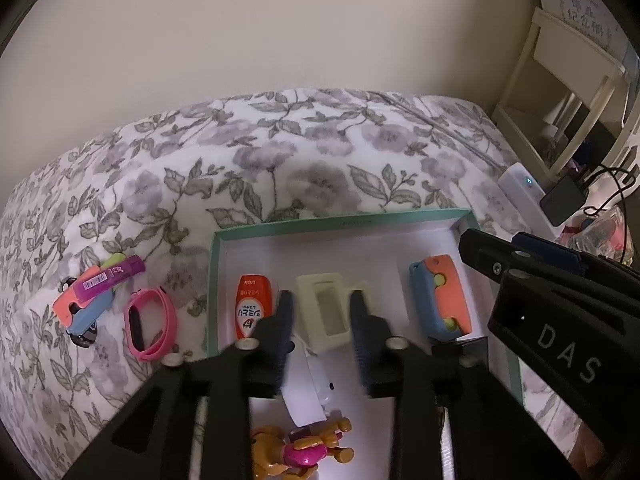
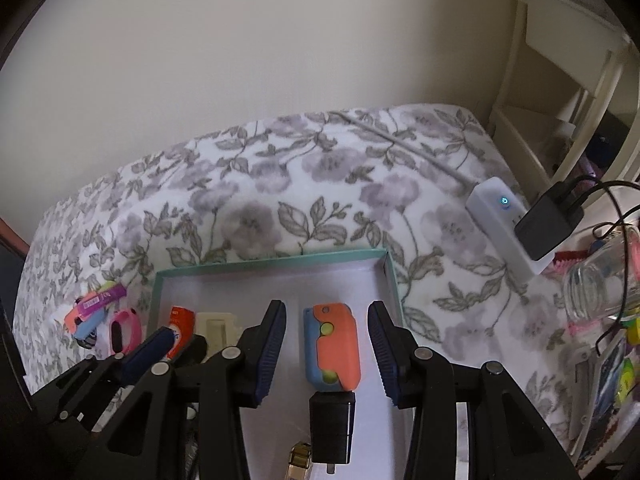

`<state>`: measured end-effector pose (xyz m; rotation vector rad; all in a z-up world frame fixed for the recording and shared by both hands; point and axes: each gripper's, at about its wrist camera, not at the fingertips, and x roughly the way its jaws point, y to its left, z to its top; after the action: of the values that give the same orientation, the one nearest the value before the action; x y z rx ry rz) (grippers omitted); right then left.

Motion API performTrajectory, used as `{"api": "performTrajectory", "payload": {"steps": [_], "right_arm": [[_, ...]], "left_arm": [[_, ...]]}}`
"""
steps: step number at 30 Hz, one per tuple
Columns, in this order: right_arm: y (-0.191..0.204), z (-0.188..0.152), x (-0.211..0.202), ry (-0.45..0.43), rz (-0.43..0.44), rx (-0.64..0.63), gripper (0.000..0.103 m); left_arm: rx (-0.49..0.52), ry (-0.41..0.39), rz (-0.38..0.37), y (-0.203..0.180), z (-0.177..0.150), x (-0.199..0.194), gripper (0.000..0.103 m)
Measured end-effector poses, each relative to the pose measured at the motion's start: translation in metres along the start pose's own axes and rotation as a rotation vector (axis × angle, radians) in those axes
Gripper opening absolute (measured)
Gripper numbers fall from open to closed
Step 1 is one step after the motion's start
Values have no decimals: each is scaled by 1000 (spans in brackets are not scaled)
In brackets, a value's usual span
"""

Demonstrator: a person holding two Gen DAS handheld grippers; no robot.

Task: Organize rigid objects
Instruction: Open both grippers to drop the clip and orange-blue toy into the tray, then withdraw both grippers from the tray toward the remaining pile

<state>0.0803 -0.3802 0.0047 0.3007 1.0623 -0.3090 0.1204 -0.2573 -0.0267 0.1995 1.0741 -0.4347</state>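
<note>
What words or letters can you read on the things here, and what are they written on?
"DAS": white letters on the black body of the right gripper.
"LION": upside down at the far end of the orange tube in the box; its other characters I cannot read.
"CR": on the purple stick; its barcode is too small.
Power symbol: glowing blue on the white power strip.
Characters on the poster: too blurred to read.

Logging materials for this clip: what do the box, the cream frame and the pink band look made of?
Box: likely cardboard, matte teal rim with thin, crisply folded walls. Cream frame: probably moulded plastic or rubber, dull and thick-edged. Pink band: looks like silicone, a smooth looped strap holding a dark glossy face.
</note>
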Motion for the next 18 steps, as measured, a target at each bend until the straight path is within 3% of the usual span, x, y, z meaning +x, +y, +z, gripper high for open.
{"api": "performTrajectory", "payload": {"steps": [4, 6, 10, 11, 13, 16, 18], "right_arm": [[0, 0, -2, -5, 0, -3, 47], [0, 0, 0, -2, 0, -4, 47], [1, -1, 3, 5, -7, -7, 47], [1, -1, 3, 6, -8, -8, 49], [2, -1, 4, 5, -12, -7, 63], [4, -2, 5, 1, -14, -10, 67], [5, -2, 5, -1, -17, -10, 73]], "left_arm": [[-18, 0, 14, 6, 2, -2, 40], [-41, 3, 25, 13, 3, -2, 50], [-88, 0, 57, 29, 5, -3, 60], [-100, -3, 69, 33, 5, -3, 62], [-124, -6, 90, 41, 5, -4, 62], [-170, -6, 115, 56, 5, -5, 63], [-196, -2, 130, 63, 5, -5, 80]]}}
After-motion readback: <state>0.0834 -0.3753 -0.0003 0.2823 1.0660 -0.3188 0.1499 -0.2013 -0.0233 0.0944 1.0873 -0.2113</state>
